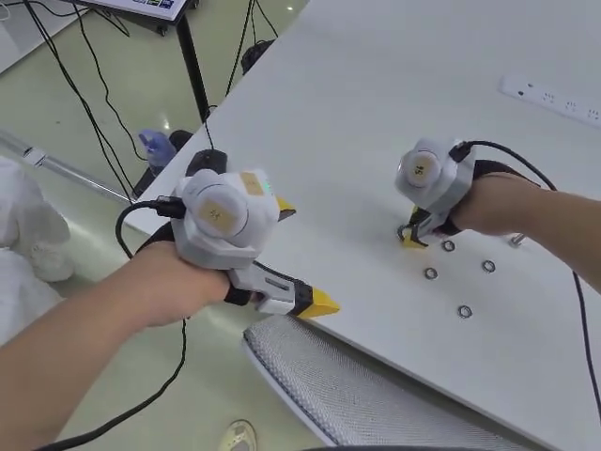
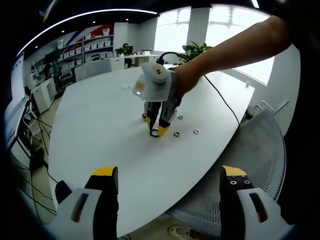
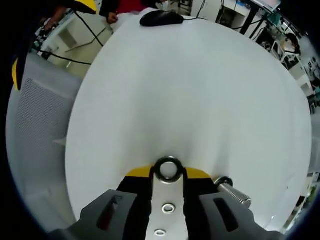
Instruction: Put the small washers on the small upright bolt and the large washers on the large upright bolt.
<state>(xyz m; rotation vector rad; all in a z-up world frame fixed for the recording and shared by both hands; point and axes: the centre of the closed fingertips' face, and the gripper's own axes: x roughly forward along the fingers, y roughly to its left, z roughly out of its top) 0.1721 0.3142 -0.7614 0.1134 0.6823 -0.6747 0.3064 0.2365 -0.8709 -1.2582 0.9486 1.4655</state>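
Evidently the pick-up step is in hand. At centre right of the head view the right gripper [image 1: 413, 237] points down at the white table [image 1: 376, 113], its jaws clamped on a steel washer [image 3: 167, 169] held edge-on between the yellow tips. Whether it is a large or a small one I cannot say for sure, though it looks bigger than the loose washers [image 1: 430, 273] lying just beside the tips, toward the lower right. A threaded bolt [image 3: 234, 193] shows at lower right of the right gripper view, close to the jaws; its lean is hard to read through the fisheye.

The next move, as I judge it, calls for carrying the washer to the matching bolt, levelling it, and centring the hole over the shaft before letting go — a small target.

The left gripper [image 2: 170, 175] sits at lower left of the head view, off the table edge above a mesh chair [image 1: 376, 385], jaws wide apart and empty.

Writing: a round sticker [image 2: 159, 71] on the right gripper bears digits — too blurred to read.
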